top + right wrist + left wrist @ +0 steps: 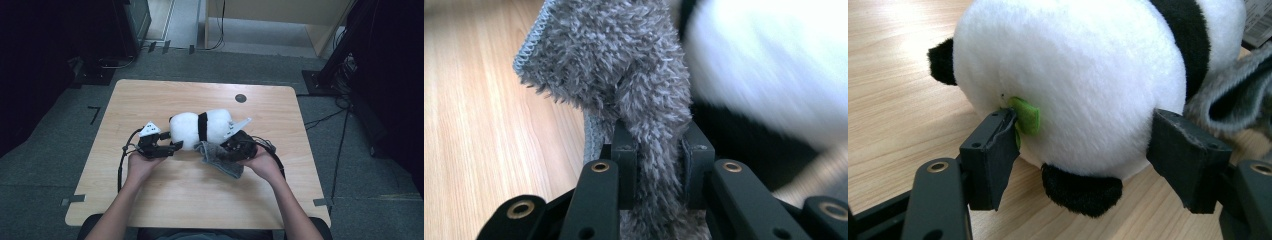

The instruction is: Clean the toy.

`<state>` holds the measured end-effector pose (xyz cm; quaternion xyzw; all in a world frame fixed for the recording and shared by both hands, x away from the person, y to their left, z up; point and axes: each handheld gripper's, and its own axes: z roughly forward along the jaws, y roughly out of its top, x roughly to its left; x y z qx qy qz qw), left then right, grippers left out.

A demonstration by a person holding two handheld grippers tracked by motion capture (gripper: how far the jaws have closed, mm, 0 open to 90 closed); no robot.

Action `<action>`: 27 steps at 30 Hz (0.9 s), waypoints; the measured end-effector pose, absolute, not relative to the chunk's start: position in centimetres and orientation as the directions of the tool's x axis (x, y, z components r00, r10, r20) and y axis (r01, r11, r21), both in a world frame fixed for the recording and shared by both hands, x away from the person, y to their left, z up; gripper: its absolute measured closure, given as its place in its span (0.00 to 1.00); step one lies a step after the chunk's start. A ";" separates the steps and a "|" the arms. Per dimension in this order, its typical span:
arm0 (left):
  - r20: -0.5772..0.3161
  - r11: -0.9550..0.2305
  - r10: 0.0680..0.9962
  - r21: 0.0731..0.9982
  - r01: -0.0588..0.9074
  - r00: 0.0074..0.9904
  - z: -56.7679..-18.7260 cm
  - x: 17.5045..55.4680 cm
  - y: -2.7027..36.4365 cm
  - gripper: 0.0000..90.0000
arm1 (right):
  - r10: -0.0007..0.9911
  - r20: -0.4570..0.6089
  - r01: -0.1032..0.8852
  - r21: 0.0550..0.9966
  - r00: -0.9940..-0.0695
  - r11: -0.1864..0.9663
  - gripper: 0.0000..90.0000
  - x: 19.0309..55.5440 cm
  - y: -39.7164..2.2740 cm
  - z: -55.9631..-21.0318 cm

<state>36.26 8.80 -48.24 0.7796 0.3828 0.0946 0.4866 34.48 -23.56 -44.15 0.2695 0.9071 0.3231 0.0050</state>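
Note:
A white and black panda plush (200, 127) lies on its side in the middle of the wooden table (165, 200). My left gripper (172, 146) is open at its left end. In the left gripper view the jaws flank the round end of the plush (1073, 85), and the left jaw touches a small green tag (1028, 115). My right gripper (232, 147) is shut on a grey fuzzy cloth (220, 159) at the plush's front right. The cloth (624, 65) rises from between the jaws of the right gripper (656, 145), with the plush (764, 65) blurred behind it. The cloth (1233, 95) also shows in the left gripper view.
A small dark round mark (240, 98) sits near the table's far edge. Black cables (121, 165) trail from the grippers over the tabletop. Dark equipment and cables (345, 70) stand on the floor beyond the right corner.

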 end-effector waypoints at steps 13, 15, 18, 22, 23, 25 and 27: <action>-0.226 -0.232 0.688 0.831 0.505 0.689 -48.3 36.3 8.8 0.31 | 0.575 0.161 0.540 0.607 -0.802 0.584 0.83 33.4 -28.6 -43.6; -0.224 -0.235 0.688 0.831 0.505 0.690 -48.2 36.3 8.8 0.31 | 0.581 0.158 0.540 0.616 -0.798 0.574 0.83 33.3 -29.0 -43.4; -0.215 -0.240 0.686 0.834 0.496 0.695 -48.1 36.2 9.0 0.31 | 0.609 0.142 0.542 0.638 -0.781 0.547 0.83 33.2 -30.0 -42.8; -0.195 -0.253 0.686 0.840 0.480 0.701 -48.0 36.3 8.8 0.30 | 0.682 0.145 0.574 0.679 -0.716 0.458 0.83 33.6 -31.9 -42.3; -0.194 -0.266 0.686 0.830 0.490 0.702 -47.9 36.4 8.7 0.29 | 0.704 0.128 0.578 0.682 -0.699 0.449 0.83 33.8 -32.1 -42.3; -0.197 -0.269 0.682 0.828 0.492 0.704 -47.9 36.6 8.5 0.26 | 0.739 0.083 0.583 0.677 -0.668 0.450 0.83 34.2 -32.1 -42.5; -0.207 -0.263 0.677 0.828 0.495 0.706 -48.0 36.8 8.5 0.24 | 0.770 0.063 0.591 0.681 -0.635 0.432 0.83 34.8 -32.0 -42.7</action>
